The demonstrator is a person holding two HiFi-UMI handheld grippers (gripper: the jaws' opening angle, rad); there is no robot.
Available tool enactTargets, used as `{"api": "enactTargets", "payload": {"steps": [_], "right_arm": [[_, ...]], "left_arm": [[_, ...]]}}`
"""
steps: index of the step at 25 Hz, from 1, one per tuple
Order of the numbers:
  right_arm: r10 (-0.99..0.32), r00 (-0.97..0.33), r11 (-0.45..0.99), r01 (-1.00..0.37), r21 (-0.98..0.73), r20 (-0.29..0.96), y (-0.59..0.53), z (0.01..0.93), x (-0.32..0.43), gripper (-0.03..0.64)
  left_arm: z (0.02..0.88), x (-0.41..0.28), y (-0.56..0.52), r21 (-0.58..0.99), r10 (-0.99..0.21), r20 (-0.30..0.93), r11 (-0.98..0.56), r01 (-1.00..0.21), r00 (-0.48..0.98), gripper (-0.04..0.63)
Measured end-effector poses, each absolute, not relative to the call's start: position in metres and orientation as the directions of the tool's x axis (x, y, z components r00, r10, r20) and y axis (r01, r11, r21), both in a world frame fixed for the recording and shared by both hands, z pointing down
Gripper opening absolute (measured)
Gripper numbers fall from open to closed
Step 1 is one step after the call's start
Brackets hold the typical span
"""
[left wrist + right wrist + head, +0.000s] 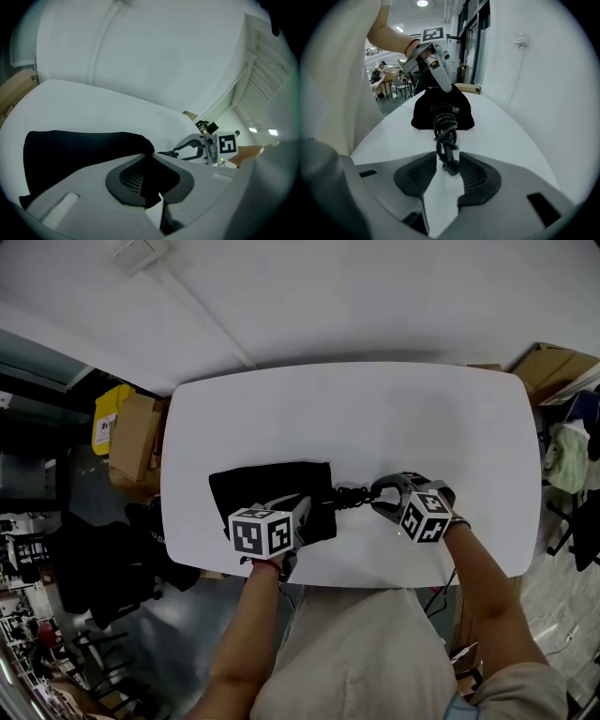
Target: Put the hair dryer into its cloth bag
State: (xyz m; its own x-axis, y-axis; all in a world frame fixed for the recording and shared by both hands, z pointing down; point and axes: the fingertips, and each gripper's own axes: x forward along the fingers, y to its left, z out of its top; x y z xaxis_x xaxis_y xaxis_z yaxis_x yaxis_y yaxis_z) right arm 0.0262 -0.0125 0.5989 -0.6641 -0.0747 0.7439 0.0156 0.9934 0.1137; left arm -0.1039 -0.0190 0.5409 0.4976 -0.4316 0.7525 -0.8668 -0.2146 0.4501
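The black bag point(267, 488) lies flat on the white tabletop point(375, 418), left of the middle and nearer the person's edge than the far one. Its near edge sits just short of the tabletop's rim. The left gripper point(307, 512) comes in from the near side at the bag's right corner. In the left gripper view its jaws are pressed together on a fold of the black cloth point(79, 150), which fills the gap between the pads point(129, 178). A coiled black cord point(352, 495) runs out of the bag's right side and lies along the tabletop toward the right gripper point(384, 493). In the right gripper view the jaws are pinching the end of the cord point(446, 136) between their tips. The bag point(443, 110) rises beyond as a rounded mound, with the left gripper point(438, 75) above it. The dryer's body does not show in any view, only its cord. Both grippers work in the near strip of the tabletop, which runs well past them to the far edge and out to its rounded right end. Cardboard boxes point(136, 442) stand on the floor against the left edge, and another box point(553, 367) sits off the far right corner. A white wall point(328, 296) lies just beyond the far edge.
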Motion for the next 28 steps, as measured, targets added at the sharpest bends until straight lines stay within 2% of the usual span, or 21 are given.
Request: {"api": "enactTargets", "payload": {"steps": [8,28], "right_arm": [[-0.016,-0.606,0.977,0.158,0.141,0.795,-0.008,0.603,0.024,0.106],[0.047,-0.661,0.956,0.247,0.159,0.749,-0.008,0.574,-0.047,0.103]], "left_arm": [[0.543,-0.102,-0.017,0.45,-0.431,0.756,-0.206,-0.869,0.493,0.028],[0.535,-0.1,-0.021,0.468,-0.448,0.734,-0.209,-0.859,0.509,0.028]]}}
